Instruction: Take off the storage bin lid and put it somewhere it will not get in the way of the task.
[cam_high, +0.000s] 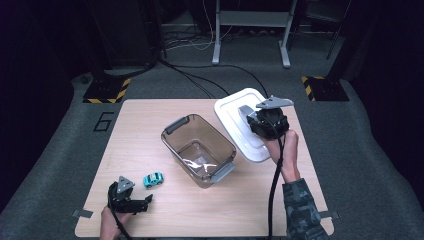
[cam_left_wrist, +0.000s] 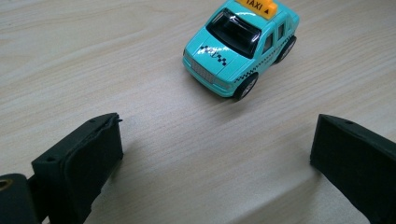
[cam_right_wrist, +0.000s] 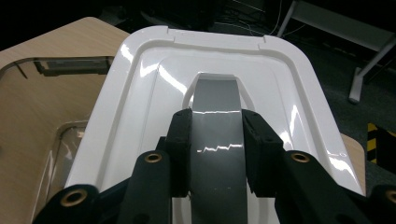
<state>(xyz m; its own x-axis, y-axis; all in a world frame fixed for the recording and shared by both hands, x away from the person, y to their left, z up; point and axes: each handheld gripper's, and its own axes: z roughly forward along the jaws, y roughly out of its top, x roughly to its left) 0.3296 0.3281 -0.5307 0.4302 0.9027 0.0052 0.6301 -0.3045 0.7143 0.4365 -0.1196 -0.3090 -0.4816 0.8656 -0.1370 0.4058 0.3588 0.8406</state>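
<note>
The white lid (cam_high: 239, 122) lies near the far right corner of the table (cam_high: 150, 215), its long axis running from the far edge toward the near right, and part of it hangs past the far edge. A grey handle (cam_right_wrist: 217, 140) runs along the middle of its top. The right gripper (cam_high: 265, 120) is clamped on that handle, one jaw pressed to each side of the grey strip, as the right gripper view shows.

One clear plastic box (cam_high: 198, 149) stands open at the middle of the table, just beside the lid, with a grey clasp at each short end; its long axis runs from the far left toward the near right.

One small turquoise toy taxi (cam_left_wrist: 240, 44) stands near the near left corner, between the box and the left gripper (cam_high: 131, 202). A yellow roof sign reads "TAXI", and a black checker band runs along its side. In the left gripper view its nose points toward the gripper, slightly to one side. The left gripper rests low by the near edge, jaws spread wide apart with bare wood between them, the taxi just beyond their tips.
</note>
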